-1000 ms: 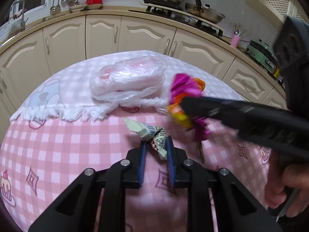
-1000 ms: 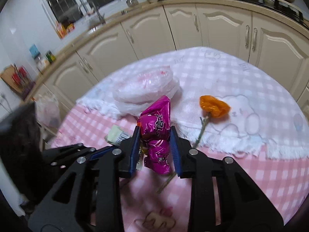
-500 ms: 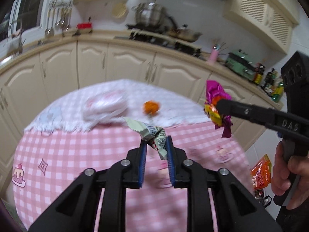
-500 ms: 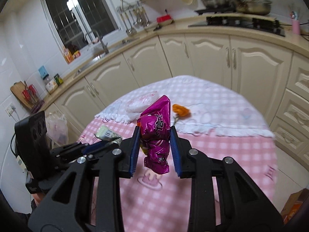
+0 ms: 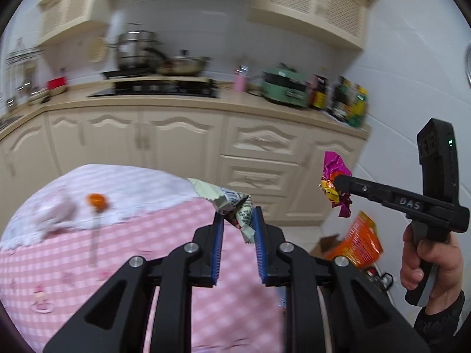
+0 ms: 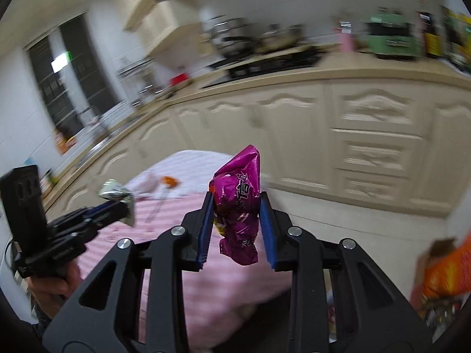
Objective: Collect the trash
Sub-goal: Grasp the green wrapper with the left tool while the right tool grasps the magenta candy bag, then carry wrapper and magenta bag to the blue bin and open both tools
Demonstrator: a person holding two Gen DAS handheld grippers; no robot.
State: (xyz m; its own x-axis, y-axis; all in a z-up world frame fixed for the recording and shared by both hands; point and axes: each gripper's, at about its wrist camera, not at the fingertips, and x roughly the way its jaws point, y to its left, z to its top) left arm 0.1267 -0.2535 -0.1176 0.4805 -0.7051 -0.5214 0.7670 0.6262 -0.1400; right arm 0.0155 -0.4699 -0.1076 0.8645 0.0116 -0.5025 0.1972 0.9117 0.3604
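Left hand-held gripper: clenched on a crumpled green-white wrapper, raised above the pink-checked counter | Right hand-held gripper: grasping a magenta snack wrapper, held aloft off the counter edge | Counter: orange flower.

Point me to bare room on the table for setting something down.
Free: the pink checked cloth between the left gripper and the orange flower with its stem. Crowded: the far white end, where the flower and a blurred plastic bag lie. Both grippers hold wrappers above the table.
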